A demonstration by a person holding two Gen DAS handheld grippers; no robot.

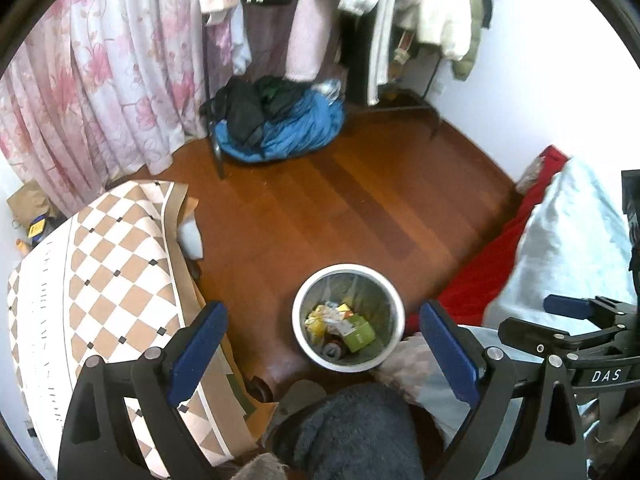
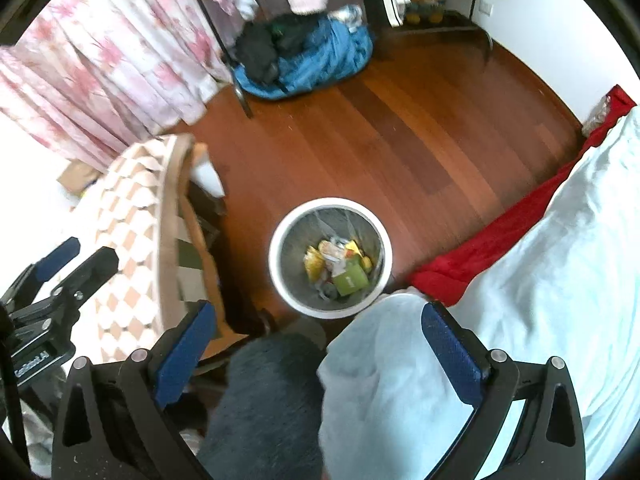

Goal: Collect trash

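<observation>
1. The trash bin (image 1: 349, 317) stands on the brown wood floor (image 1: 340, 184). It is my landmark.
2. Inside the bin lie yellow wrappers (image 1: 320, 316) and a green box (image 1: 359, 334).
3. My left fingers (image 1: 320, 354) are wide open above the bin and hold nothing.
4. My right fingers (image 2: 320, 346) are wide open too, with nothing in them.
5. Left of the bin is a checkered cloth (image 1: 116, 280).
6. Right of the bin is a red blanket (image 2: 500, 240).
7. Far behind the bin lies a blue bundle (image 1: 288, 128).

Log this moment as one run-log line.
left gripper: open, empty | right gripper: open, empty | trash bin: on floor, holds trash
</observation>
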